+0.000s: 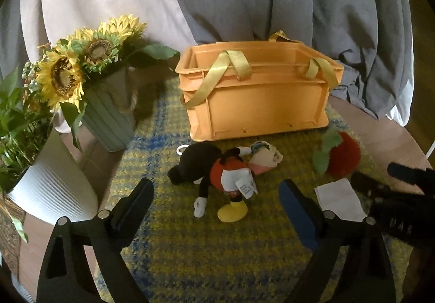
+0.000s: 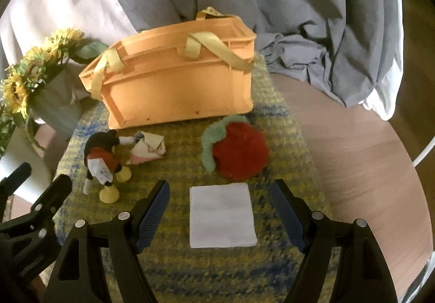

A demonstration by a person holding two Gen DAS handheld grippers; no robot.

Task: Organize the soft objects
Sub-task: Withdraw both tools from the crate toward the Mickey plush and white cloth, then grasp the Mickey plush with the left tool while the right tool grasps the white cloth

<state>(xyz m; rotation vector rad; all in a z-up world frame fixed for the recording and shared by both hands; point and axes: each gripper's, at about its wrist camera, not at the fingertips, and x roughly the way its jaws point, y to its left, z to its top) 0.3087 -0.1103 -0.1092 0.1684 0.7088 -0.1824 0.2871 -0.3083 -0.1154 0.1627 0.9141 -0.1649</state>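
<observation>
Black left gripper (image 1: 217, 210) hangs low over the yellow-blue mat (image 1: 190, 254), jaws spread wide and empty, with the mouse plush (image 1: 217, 175) lying between them near the orange crate (image 1: 255, 91). Right wrist view: right gripper (image 2: 220, 210) is also wide and empty, straddling the white folded cloth (image 2: 221, 214); the red fuzzy plush (image 2: 239, 150) sits just beyond it, toward the mat's right edge.

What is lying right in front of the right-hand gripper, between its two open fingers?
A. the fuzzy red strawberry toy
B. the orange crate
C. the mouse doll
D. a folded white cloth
D: in the right wrist view, the folded white cloth lies flat on the yellow-blue mat, centred in the gap of the open right gripper, which is not touching it.
</observation>
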